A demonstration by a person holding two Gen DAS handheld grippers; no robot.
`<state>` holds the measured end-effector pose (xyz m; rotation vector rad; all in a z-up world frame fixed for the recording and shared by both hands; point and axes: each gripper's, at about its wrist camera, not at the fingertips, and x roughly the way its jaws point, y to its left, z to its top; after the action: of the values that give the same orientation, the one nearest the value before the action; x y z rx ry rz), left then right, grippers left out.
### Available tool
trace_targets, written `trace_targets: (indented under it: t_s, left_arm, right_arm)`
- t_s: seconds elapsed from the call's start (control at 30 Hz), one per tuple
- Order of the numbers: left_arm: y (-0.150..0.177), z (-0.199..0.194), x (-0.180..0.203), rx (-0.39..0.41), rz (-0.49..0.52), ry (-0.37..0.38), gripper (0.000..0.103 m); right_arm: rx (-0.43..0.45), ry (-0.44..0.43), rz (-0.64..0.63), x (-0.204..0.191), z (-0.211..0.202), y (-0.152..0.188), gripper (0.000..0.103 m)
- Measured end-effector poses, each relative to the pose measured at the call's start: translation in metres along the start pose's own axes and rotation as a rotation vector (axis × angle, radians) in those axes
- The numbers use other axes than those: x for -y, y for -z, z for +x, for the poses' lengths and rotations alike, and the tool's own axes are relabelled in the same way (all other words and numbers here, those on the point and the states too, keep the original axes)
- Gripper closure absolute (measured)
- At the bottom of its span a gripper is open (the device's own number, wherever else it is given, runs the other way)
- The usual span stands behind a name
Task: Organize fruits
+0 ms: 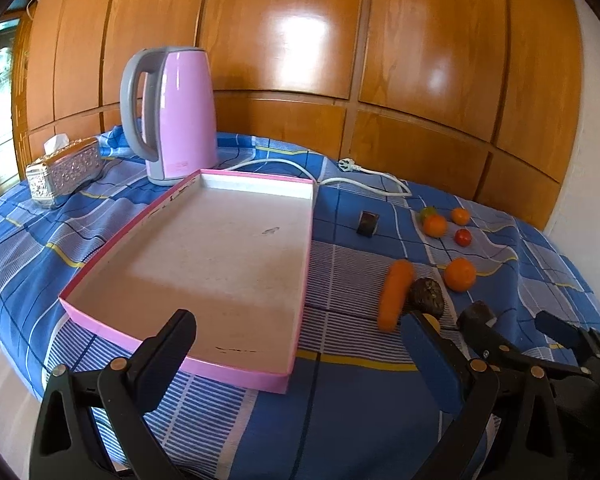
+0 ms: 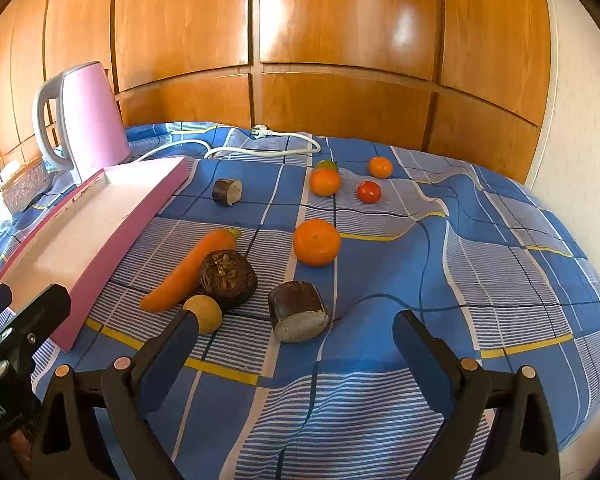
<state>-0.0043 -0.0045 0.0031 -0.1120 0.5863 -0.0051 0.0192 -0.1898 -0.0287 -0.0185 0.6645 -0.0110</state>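
Observation:
A shallow pink tray (image 1: 306, 216) with nothing in it lies on the blue checked cloth; it also shows in the right wrist view (image 2: 112, 216). Right of it lie a carrot (image 2: 192, 268), a dark round root (image 2: 228, 278), a small yellow fruit (image 2: 206, 312), a cut dark stub (image 2: 298, 312), a large orange (image 2: 317, 242), a further stub (image 2: 227, 191), smaller oranges (image 2: 325, 181) and a red tomato (image 2: 369, 191). My left gripper (image 1: 296, 334) is open at the tray's near edge. My right gripper (image 2: 296, 334) is open, just short of the cut stub.
A pink kettle (image 1: 176, 116) stands behind the tray, its white cord and plug (image 1: 346, 166) trailing right. A silver tissue box (image 1: 64, 172) sits at the far left. Wooden panels close off the back. The bed surface falls away at left and right.

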Motion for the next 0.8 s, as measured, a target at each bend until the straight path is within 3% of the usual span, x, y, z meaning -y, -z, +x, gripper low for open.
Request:
trace_targets:
  t_s: [0.57,0.73,0.8]
  left_arm:
    - [0.0025,0.0011,-0.0011,-0.017,0.027,-0.02,0.0]
    - [0.0029,-0.0001,0.001,-0.013,0.04,-0.018,0.0]
    - [0.0027,-0.0003,0.0017,-0.012,0.046,-0.018,0.0]
  right_arm:
    - [-0.004,-0.002,0.029,0.0062,0.0002,-0.0011,0.01]
    - [-0.012,-0.014,0.035,0.0074,0.0009,-0.001,0.019]
    - [-0.016,-0.027,0.044,0.0089,0.0009,-0.0009,0.027]
